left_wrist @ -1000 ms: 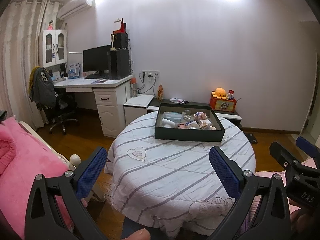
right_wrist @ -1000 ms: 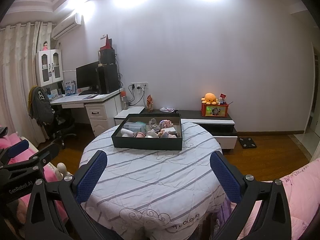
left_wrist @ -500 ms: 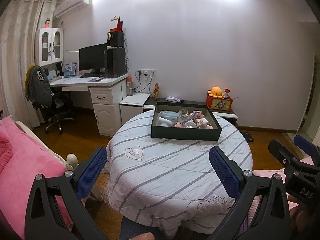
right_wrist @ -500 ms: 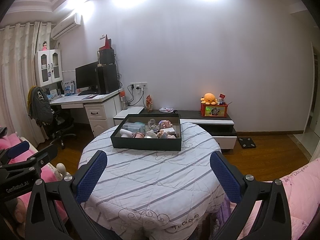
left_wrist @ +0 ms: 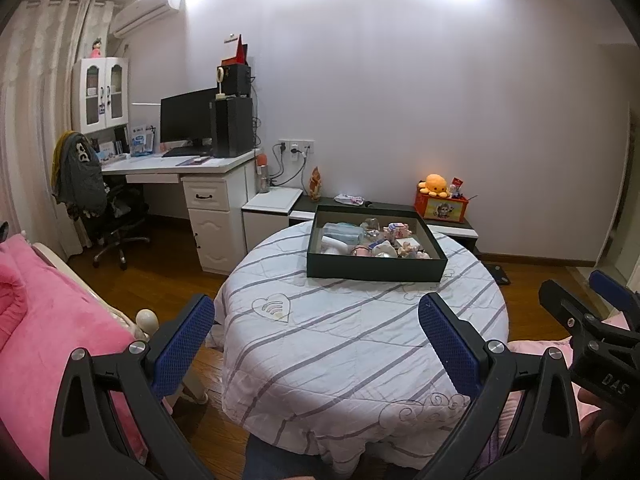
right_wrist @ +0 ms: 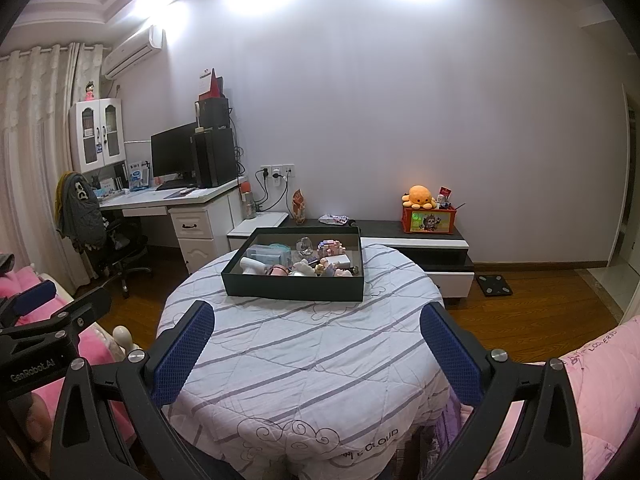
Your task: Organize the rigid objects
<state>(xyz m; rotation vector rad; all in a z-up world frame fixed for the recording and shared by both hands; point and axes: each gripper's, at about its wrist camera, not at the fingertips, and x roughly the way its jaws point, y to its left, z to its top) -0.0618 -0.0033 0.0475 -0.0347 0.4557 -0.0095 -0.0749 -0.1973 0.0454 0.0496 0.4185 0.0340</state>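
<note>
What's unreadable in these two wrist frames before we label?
- Small items in the dark box: too small and piled up in both views to name most of them; the near wall hides the box floor.
- Table legs: hidden by the striped cloth in both views.
- Left gripper and right gripper: both wide open, bodies cut off by the bottom edge.

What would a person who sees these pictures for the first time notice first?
First, the round table with its striped cloth in the middle of the room, and the dark box full of small things on its far side. Then the orange toy octopus on the low cabinet by the wall.
</note>
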